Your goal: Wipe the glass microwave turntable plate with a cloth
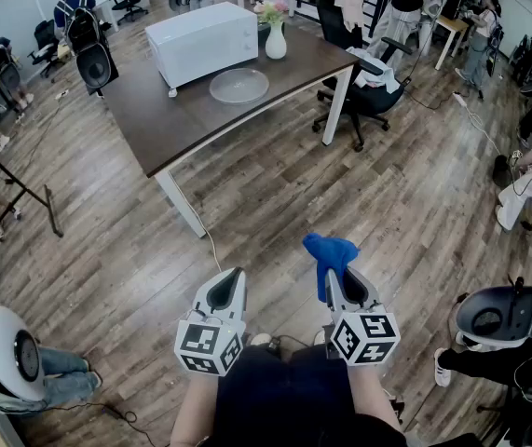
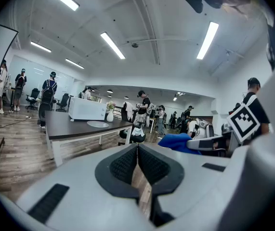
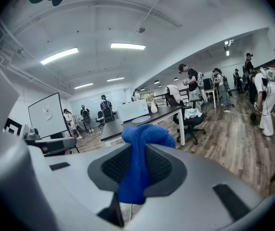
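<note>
Glass plate (image 1: 238, 86) lies flat on the dark table (image 1: 154, 128), just in front of the white microwave (image 1: 202, 43) and near the table's front edge; a white vase (image 1: 276, 40) with flowers stands close to its right. The person stands well back from the table, so the plate is well out of reach of both tools. Right gripper (image 1: 336, 277) is clamped on a blue cloth (image 1: 329, 254), which is pinched through the middle with a bunch standing above the jaws and a tail hanging below. Left gripper (image 1: 229, 282) has its jaws pressed together on nothing. Wiping not begun, by my reading. Risks from here: the cloth is held by a narrow pinch and could drag free under a firm rub. The plate sits loose on a smooth top, so a one-sided wipe might skate it toward the edge unless the left gripper steadies it. A wide sweep could clip the vase. A pale cable (image 1: 211, 242) trails across the floor on the way over, a possible snag. Writing: none legible. The microwave shows no readable brand, and the gripper cubes carry only black-and-white square patterns.
</note>
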`<state>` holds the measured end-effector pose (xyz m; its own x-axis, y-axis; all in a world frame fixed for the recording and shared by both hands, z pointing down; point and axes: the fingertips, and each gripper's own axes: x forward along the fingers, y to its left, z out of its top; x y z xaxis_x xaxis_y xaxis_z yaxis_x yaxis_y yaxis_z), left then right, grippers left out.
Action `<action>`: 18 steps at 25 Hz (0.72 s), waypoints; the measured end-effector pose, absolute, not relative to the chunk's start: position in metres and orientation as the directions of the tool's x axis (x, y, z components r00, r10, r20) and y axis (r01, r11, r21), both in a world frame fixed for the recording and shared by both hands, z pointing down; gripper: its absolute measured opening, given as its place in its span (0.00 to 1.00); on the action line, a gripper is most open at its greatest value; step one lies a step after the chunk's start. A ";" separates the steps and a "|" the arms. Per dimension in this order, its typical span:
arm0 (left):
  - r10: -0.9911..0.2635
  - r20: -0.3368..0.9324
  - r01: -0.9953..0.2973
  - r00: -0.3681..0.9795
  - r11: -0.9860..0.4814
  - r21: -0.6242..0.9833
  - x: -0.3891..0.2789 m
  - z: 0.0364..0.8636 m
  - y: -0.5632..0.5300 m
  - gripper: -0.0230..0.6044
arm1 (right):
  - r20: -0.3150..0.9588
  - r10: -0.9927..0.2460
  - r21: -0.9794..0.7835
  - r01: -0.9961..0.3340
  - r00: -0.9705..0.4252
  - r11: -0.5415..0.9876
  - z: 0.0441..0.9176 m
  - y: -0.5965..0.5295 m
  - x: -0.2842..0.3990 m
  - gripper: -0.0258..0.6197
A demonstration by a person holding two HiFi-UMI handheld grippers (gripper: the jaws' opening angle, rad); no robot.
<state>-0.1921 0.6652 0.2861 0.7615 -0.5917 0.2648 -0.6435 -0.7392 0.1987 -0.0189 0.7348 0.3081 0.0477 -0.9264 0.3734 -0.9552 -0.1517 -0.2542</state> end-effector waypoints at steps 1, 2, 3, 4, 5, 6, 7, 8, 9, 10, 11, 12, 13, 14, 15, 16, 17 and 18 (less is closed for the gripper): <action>-0.593 0.265 -0.645 0.760 -0.738 0.198 -0.196 0.286 0.663 0.05 | 0.371 -0.927 -0.251 -0.956 0.051 -0.153 0.307 0.733 -0.022 0.15; -0.594 0.266 -0.646 0.759 -0.738 0.197 -0.200 0.287 0.661 0.05 | 0.368 -0.928 -0.249 -0.956 0.055 -0.155 0.306 0.732 -0.025 0.15; -0.593 0.266 -0.645 0.760 -0.739 0.195 -0.203 0.287 0.660 0.05 | 0.367 -0.929 -0.247 -0.956 0.059 -0.158 0.305 0.731 -0.028 0.15; -0.592 0.266 -0.644 0.761 -0.741 0.193 -0.207 0.287 0.659 0.05 | 0.366 -0.928 -0.249 -0.955 0.062 -0.162 0.305 0.730 -0.030 0.15; -0.591 0.266 -0.642 0.762 -0.742 0.191 -0.210 0.287 0.658 0.05 | 0.367 -0.928 -0.253 -0.953 0.063 -0.165 0.305 0.730 -0.033 0.15; -0.591 0.267 -0.643 0.761 -0.742 0.190 -0.213 0.288 0.658 0.05 | 0.368 -0.928 -0.258 -0.952 0.063 -0.167 0.305 0.730 -0.035 0.15; -0.594 0.268 -0.646 0.759 -0.740 0.190 -0.215 0.289 0.657 0.05 | 0.367 -0.928 -0.263 -0.950 0.062 -0.168 0.305 0.729 -0.037 0.15; -0.597 0.269 -0.650 0.756 -0.736 0.191 -0.218 0.289 0.656 0.05 | 0.365 -0.929 -0.266 -0.949 0.063 -0.169 0.304 0.728 -0.039 0.15; -0.600 0.270 -0.653 0.753 -0.733 0.193 -0.220 0.289 0.654 0.05 | 0.364 -0.929 -0.265 -0.949 0.063 -0.169 0.304 0.727 -0.041 0.15; -0.601 0.271 -0.654 0.752 -0.731 0.194 -0.222 0.290 0.653 0.05 | 0.364 -0.929 -0.262 -0.950 0.064 -0.168 0.303 0.725 -0.043 0.15; -0.601 0.271 -0.655 0.751 -0.731 0.194 -0.224 0.290 0.651 0.05 | 0.366 -0.929 -0.259 -0.952 0.063 -0.166 0.303 0.723 -0.045 0.15; -0.601 0.273 -0.655 0.751 -0.731 0.193 -0.226 0.291 0.650 0.05 | 0.367 -0.928 -0.255 -0.953 0.061 -0.164 0.303 0.721 -0.048 0.15; -0.600 0.275 -0.655 0.751 -0.731 0.192 -0.229 0.292 0.649 0.05 | 0.369 -0.928 -0.253 -0.954 0.060 -0.162 0.303 0.720 -0.051 0.15; -0.599 0.277 -0.654 0.751 -0.732 0.192 -0.231 0.294 0.648 0.05 | 0.369 -0.927 -0.251 -0.954 0.061 -0.163 0.303 0.718 -0.053 0.15; -0.596 0.280 -0.652 0.753 -0.733 0.193 -0.233 0.296 0.647 0.05 | 0.371 -0.927 -0.250 -0.954 0.064 -0.166 0.304 0.718 -0.055 0.15; -0.592 0.282 -0.649 0.755 -0.735 0.195 -0.235 0.297 0.647 0.05 | 0.373 -0.925 -0.251 -0.953 0.067 -0.170 0.306 0.717 -0.057 0.15; -0.587 0.283 -0.645 0.759 -0.739 0.196 -0.237 0.299 0.647 0.05 | 0.376 -0.924 -0.253 -0.951 0.071 -0.175 0.308 0.717 -0.059 0.15; -0.580 0.284 -0.639 0.763 -0.744 0.196 -0.238 0.299 0.648 0.05 | 0.378 -0.923 -0.254 -0.950 0.074 -0.180 0.309 0.717 -0.062 0.15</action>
